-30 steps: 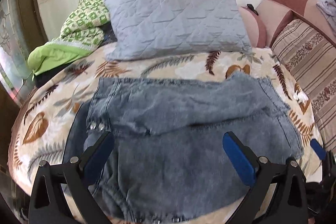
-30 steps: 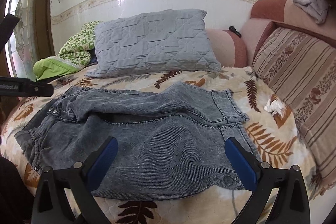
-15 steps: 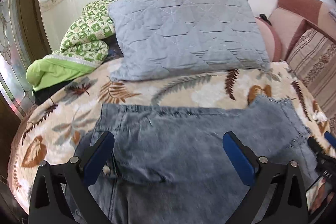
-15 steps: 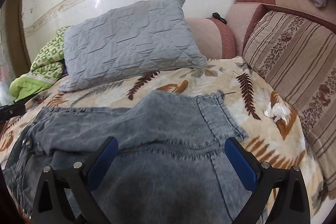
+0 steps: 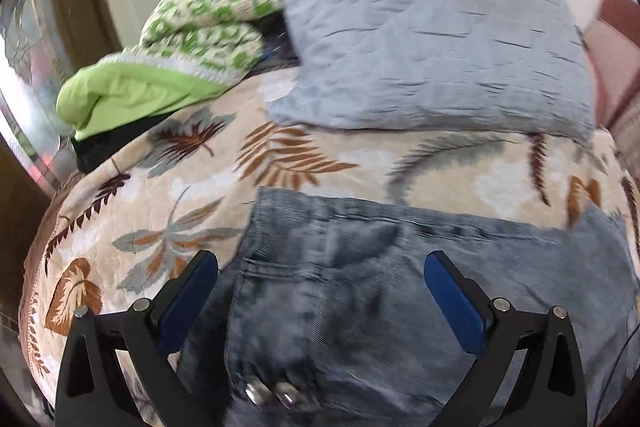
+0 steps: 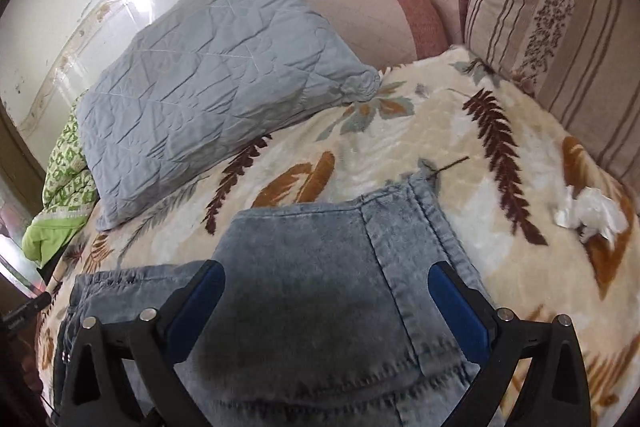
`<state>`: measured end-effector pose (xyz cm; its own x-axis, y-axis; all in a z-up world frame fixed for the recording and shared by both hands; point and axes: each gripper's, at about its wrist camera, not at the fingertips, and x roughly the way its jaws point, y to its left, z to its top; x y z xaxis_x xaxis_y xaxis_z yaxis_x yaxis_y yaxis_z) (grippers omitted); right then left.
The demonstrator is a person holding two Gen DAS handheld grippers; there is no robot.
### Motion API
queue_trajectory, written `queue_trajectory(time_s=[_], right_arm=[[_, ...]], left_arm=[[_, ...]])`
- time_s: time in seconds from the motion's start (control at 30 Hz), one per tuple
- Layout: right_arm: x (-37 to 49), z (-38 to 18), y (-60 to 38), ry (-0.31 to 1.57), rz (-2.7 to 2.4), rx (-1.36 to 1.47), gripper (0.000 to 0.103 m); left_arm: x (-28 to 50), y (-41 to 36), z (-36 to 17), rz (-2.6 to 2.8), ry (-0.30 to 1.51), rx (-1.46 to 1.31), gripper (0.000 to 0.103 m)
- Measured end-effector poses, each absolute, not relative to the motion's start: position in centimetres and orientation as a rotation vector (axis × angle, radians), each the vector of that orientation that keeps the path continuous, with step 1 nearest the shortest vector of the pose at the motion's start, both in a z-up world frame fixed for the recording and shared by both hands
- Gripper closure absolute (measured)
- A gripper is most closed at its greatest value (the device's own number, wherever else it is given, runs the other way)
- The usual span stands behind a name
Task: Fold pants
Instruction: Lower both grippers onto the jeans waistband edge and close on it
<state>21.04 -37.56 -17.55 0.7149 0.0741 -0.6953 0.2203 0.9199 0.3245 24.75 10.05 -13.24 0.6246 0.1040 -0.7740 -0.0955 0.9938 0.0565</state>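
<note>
Grey-blue washed denim pants [image 5: 360, 291] lie flat on a leaf-print bedspread [image 5: 168, 195]. In the left wrist view my left gripper [image 5: 320, 287] is open, its blue pads straddling the waistband end, with metal buttons [image 5: 268, 393] just below. In the right wrist view the pants [image 6: 320, 267] show their hem end, and my right gripper [image 6: 326, 291] is open and low over the hem corner. Neither gripper holds fabric.
A grey quilted pillow [image 5: 432, 39] lies behind the pants, also in the right wrist view [image 6: 208, 79]. A green patterned blanket [image 5: 176, 47] is bunched at back left. A striped cushion [image 6: 560, 27] and a crumpled white tissue [image 6: 588, 213] are at right.
Both grippers have moved forward and down toward the pants' far edge. The left now sits over the waistband, the right over the hem corner. Both stayed open.
</note>
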Motion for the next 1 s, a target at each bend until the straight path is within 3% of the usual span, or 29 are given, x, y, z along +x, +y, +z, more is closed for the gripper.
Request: queue_trajectory(time_s=[0.3,0.7,0.9,0.93,1.0], right_arm=[[27.4,-17.4,-37.2,0.802,-0.149,0.178,0.001],[29.8,-22.3,-43.2,0.929,-0.236,0.416,0.001],[30.0,-22.7,-42.5,0.940,-0.237,0.383,0.001],[30.0,-22.7,-42.6,0.937,-0.235,0.390,0.001],[29.9,-22.7,-42.6,0.935,-0.230,0.391,0.001]], left_arm=[[29.2,16.5,-15.5,0.182,0.943,-0.101,0.000],[33.9,18.6,-18.1,0.157,1.033,-0.206,0.000],[35.0,18.5,-20.2,0.086,1.082,-0.274,0.000],[35.0,18.2,-20.5,0.070,1.086,-0.278,0.002],[35.1,17.5,-21.2,0.036,1.111,-0.270,0.023]])
